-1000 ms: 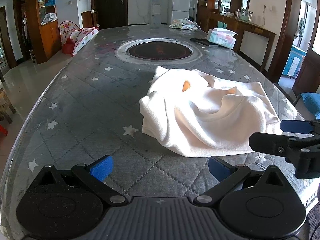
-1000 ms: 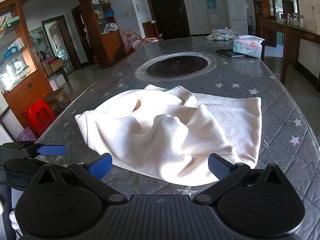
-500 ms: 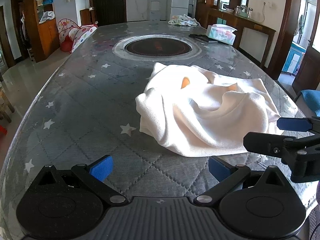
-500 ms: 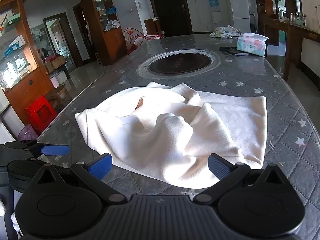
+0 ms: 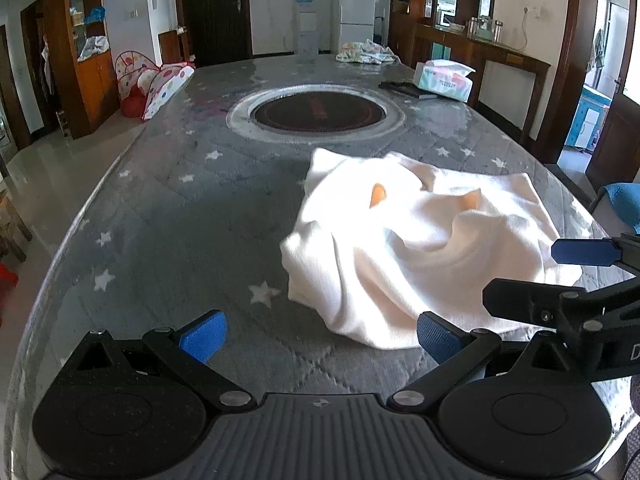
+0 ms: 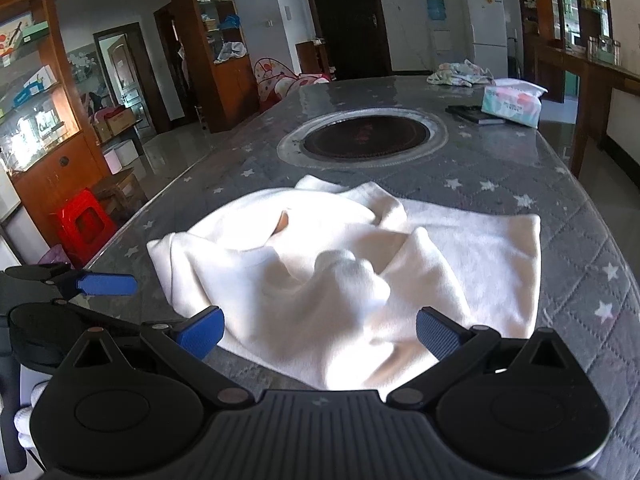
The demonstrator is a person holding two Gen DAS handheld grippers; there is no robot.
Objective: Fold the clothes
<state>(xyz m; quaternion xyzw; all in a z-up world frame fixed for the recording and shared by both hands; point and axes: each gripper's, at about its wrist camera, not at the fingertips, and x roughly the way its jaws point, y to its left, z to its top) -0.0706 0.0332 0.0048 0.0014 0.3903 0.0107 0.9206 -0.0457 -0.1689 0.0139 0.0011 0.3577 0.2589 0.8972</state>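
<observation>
Grippers shown at the near edge of the table, both with jaws spread wide and nothing between the blue pads. Left gripper hovers over bare quilted cloth, just left of the garment's near corner; right gripper hovers directly over the garment's near hem. Each tool also appears from the side in the other's view.

White garment lies in a rumpled heap on the grey star-patterned table cover, ridged and bunched through the middle, its far right portion lying flatter. It is not in a folded state. Beyond it sit the round inset hotplate, a tissue pack and a second crumpled cloth at the far end.

Step judged in hand: approach for a grasp, before spreading or folding. Next move calls for lowering each open jaw onto a separate edge or corner of the garment, closing on the fabric, then drawing it flat.
</observation>
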